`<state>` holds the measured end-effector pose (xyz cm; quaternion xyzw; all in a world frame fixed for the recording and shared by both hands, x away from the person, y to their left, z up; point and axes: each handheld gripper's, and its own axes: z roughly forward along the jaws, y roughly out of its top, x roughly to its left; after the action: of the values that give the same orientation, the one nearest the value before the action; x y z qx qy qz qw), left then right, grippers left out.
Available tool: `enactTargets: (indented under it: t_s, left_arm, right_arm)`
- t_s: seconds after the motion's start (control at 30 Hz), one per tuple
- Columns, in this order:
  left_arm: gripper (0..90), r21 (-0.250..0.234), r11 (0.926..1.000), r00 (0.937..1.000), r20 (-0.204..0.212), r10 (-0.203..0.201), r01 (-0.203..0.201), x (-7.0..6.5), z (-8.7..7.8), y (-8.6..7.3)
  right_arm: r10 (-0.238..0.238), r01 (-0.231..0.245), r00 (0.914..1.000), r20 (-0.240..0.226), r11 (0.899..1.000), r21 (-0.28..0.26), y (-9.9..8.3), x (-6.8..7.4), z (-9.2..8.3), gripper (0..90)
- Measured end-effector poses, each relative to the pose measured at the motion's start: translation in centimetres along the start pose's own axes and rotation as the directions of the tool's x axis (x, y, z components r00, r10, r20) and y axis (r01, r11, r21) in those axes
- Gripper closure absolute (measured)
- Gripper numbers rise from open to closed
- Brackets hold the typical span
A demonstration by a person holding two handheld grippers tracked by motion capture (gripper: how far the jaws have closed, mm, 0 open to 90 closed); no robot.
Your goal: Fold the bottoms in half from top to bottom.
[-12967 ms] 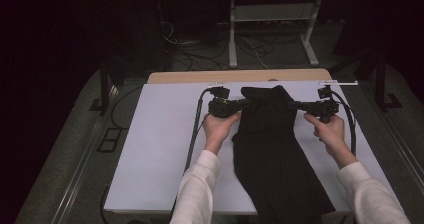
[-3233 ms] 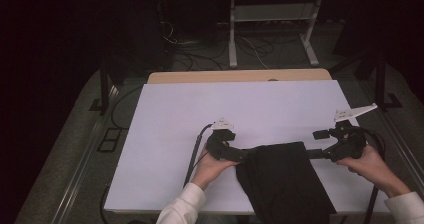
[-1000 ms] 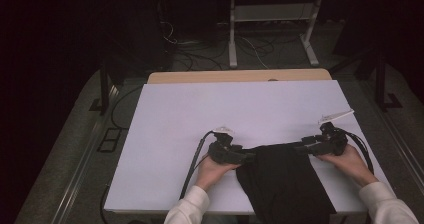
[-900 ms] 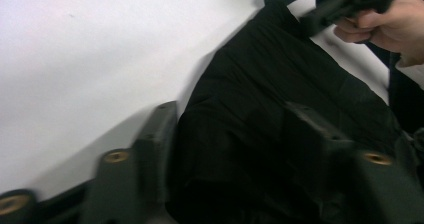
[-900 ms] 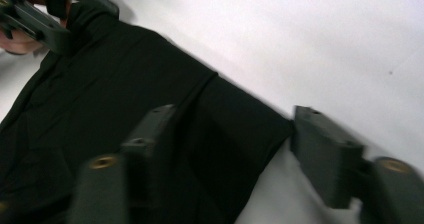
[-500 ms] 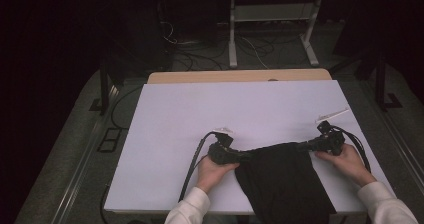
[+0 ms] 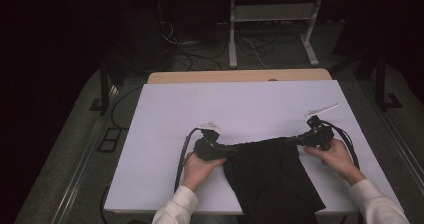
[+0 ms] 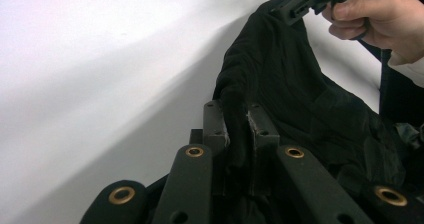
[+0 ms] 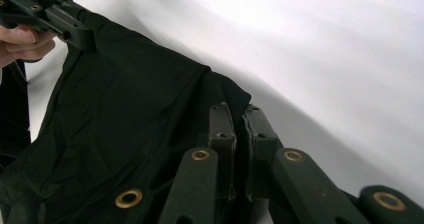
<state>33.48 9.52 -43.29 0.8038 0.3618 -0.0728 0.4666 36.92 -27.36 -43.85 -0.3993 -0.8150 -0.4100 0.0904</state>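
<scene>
A black garment [image 7: 270, 176] is pinched at both far corners. The left gripper [image 8: 240, 126] is seen with its jaws pressed together on a bunched fold of the cloth, and the fabric is drawn up between the pads. The right gripper [image 9: 239, 129] is likewise clamped on the opposite corner, a thin edge of cloth being caught between its jaws. Both pairs of jaws have just been closing, with cloth between them. Between the two grips the top hem is held taut in a nearly straight line, and from it the rest of the garment is spread over the white counter [image 7: 250, 104] toward the person. Each gripper is held by a hand just behind the jaws.
</scene>
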Motion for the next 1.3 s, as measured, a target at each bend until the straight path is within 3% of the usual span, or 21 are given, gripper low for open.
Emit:
enactTargets:
  t_s: [0.27,0.4,0.6,0.77,0.87,1.07,1.2,1.3]
  left_arm:
    - [81.3,0.005,1.0,0.999,-0.044,0.009,-0.008,0.8,-1.9,0.8]
    - [81.4,0.009,0.9998,0.9969,-0.076,0.018,-0.017,1.3,-2.5,1.6]
    - [81.5,0.033,0.9987,0.9918,-0.121,0.042,-0.038,2.8,-2.8,3.2]
    - [81.6,0.048,0.9974,0.9901,-0.128,0.059,-0.053,4.0,-2.7,4.6]
    - [81.6,0.091,0.9914,0.9861,-0.128,0.106,-0.094,4.5,-2.5,5.7]
    - [81.5,0.103,0.9869,0.9838,-0.117,0.135,-0.124,4.9,-2.4,7.1]
    - [81.5,0.134,0.9758,0.9772,-0.101,0.187,-0.173,5.3,-2.2,7.6]
    - [81.5,0.162,0.9721,0.9768,-0.104,0.187,-0.169,6.0,-1.9,7.9]
  right_arm:
    - [-0.003,0.003,0.9996,-0.03,1.0,-0.013,1.4,0.6,1.3,83.4]
    - [-0.001,0.0,0.9998,-0.022,0.999,-0.033,2.2,0.9,1.9,83.4]
    - [0.061,-0.063,0.9977,-0.028,0.995,-0.072,3.2,0.2,3.0,83.3]
    - [0.093,-0.095,0.9954,-0.021,0.991,-0.091,4.0,-0.5,3.7,83.3]
    - [0.103,-0.103,0.9947,-0.007,0.99,-0.091,4.4,-0.8,4.0,83.3]
    - [0.123,-0.122,0.9924,0.002,0.984,-0.126,4.6,-1.5,4.2,83.3]
    - [0.126,-0.124,0.992,0.01,0.983,-0.134,4.9,-1.8,4.4,83.3]
    - [0.125,-0.122,0.9918,0.026,0.986,-0.116,5.3,-2.0,4.7,83.3]
